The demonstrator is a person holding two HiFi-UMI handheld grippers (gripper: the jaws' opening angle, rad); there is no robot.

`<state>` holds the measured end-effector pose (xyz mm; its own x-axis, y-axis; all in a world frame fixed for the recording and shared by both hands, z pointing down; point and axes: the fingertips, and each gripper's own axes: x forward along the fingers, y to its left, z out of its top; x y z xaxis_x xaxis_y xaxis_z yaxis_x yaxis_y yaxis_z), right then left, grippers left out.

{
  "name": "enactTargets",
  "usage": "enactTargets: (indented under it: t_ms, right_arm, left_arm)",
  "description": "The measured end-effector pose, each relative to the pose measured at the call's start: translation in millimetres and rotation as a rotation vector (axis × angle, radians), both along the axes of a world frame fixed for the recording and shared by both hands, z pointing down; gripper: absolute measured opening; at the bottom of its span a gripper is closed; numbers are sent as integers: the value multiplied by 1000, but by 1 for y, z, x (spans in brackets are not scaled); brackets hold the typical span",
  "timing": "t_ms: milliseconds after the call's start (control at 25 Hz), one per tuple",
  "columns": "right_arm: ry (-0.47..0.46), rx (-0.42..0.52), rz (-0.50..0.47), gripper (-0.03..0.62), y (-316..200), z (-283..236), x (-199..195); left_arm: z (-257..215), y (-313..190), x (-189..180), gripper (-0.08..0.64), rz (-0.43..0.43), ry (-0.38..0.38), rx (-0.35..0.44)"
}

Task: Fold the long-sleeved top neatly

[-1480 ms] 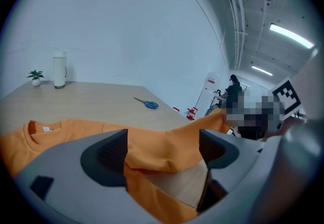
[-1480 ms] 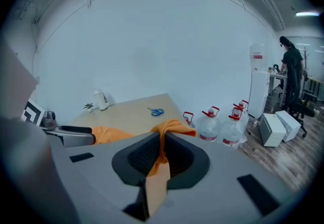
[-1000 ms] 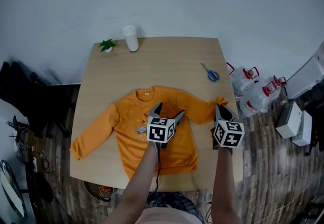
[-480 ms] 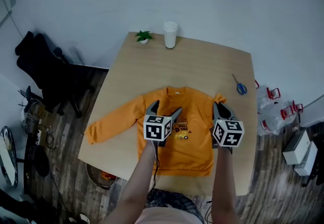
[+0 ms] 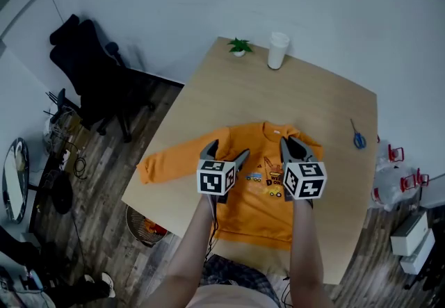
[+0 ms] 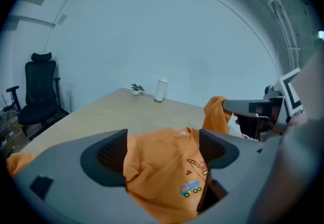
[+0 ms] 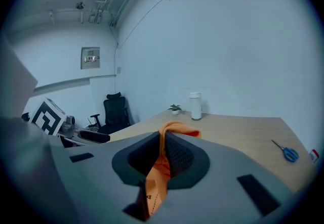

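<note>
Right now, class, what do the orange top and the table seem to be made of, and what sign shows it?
The orange top: probably soft knit fabric, matt; it creases and hangs limp where lifted. The table: pale wood or wood-look laminate, smooth, low sheen; even tan surface, and which of the two I cannot tell.

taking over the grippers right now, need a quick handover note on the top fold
Left gripper: open, empty, hovering over the chest of the orange top.
Right gripper: shut on the right sleeve cuff, holding it up above the top's right side.
The top lies front up on the table, with the left sleeve spread out sideways.
Done: right sleeve picked up and partly brought in.
Left: lay it across the body, fold in the left sleeve, then fold the body.
</note>
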<state>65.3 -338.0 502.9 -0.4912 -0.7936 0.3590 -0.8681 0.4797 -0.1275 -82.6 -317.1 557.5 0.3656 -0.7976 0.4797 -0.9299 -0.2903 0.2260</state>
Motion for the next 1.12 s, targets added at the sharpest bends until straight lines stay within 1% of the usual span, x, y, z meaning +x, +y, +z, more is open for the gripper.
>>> enactTargets:
  t_ms: [240,480,600,680,760,880,960,1120]
  right_arm:
    - [33,-25,-160,41,0,22,-75]
    - [102,-122,-250,44,2,82,-124]
    - [149,-181,-267,49,3,112,-135]
    - [163,-209,-267,55,4,126,-138]
    - [146,-236,-271,70,6,134,-142]
    - [97,-258,-302,144,13,134,-152]
    - [70,-243,-311,185,15,128,-157]
    - [34,-221,-268,196,9,118,-147]
  left_arm:
    - [7,10,-45,443,-73,-8,-15]
    - [18,21,-79,443,-120,-18,-36]
    - [23,26,-88,443,-130,-20,-47]
    - [26,28,-92,443,-133,-20,-52]
    - [29,31,-96,443,-138,-21,-57]
    - [34,35,-103,443,-150,-17,-65]
    - [35,36,-107,443,-158,-13,-67]
    - [37,35,-109,443,-167,-10,-69]
